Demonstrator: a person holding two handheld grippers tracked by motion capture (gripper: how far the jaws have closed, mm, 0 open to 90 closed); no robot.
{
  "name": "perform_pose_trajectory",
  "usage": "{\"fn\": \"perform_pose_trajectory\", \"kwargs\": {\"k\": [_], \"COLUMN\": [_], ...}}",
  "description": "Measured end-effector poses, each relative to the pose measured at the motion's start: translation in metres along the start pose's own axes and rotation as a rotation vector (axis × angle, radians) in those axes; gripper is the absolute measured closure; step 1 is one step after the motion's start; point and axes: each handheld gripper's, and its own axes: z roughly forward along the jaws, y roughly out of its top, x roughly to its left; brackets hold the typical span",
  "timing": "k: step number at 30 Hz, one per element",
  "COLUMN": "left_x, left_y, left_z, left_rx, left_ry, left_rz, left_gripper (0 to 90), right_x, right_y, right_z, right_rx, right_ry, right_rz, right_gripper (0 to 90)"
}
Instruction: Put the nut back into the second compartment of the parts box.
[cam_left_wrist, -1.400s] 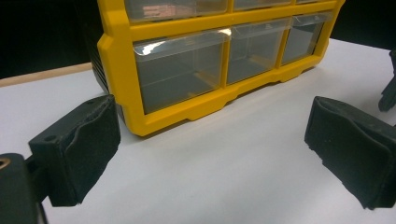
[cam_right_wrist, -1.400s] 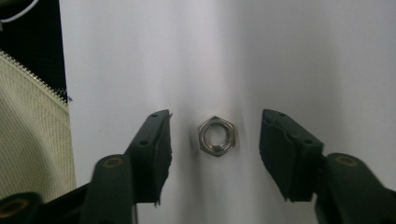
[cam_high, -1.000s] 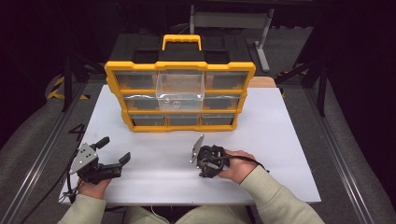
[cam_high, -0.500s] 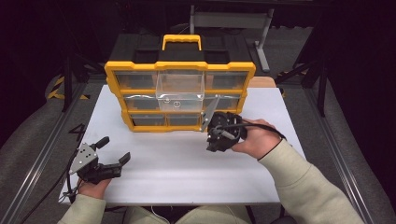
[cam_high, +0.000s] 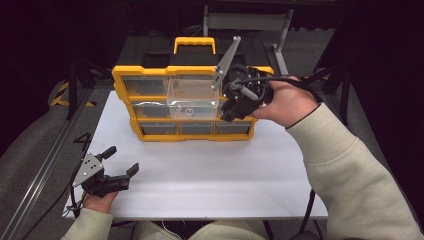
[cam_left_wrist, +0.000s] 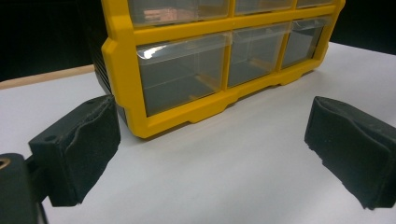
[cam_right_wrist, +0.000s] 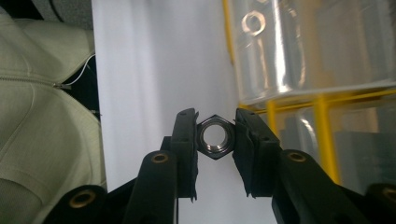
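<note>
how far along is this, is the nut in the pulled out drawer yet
Done, as it looks: the clear drawer stands pulled out of the yellow organizer, and one nut lies inside it. In hand: the right gripper is clamped on a hex nut, held up beside that drawer, not over it. Left, probably: carry it above the drawer and release. The left gripper sits open on the white table, holding nothing.

Organizer (cam_left_wrist: 224, 70) top beyond frame edge

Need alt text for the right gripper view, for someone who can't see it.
A hand-held gripper pinches a metal nut between its two black jaws above a white table. A clear drawer of a yellow organizer is at the right.
</note>
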Motion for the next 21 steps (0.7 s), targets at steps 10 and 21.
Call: {"fn": "perform_pose_trajectory", "kwargs": {"k": [10, 21], "left_x": [0.001, 0.001], "left_y": [0.0, 0.0], "left_z": [-0.001, -0.001], "left_rx": [-0.001, -0.002], "left_ry": [-0.004, -0.003], "left_rz": [-0.004, -0.004], "left_gripper": [4.3, 4.3], "right_x": [-0.032, -0.058], "right_y": [0.029, 0.046], "right_z": [-0.017, -0.009], "right_rx": [-0.024, -0.029], "right_ry": [-0.021, -0.026], "right_rz": [0.018, 0.032], "right_gripper": [69.8, 69.8]}}
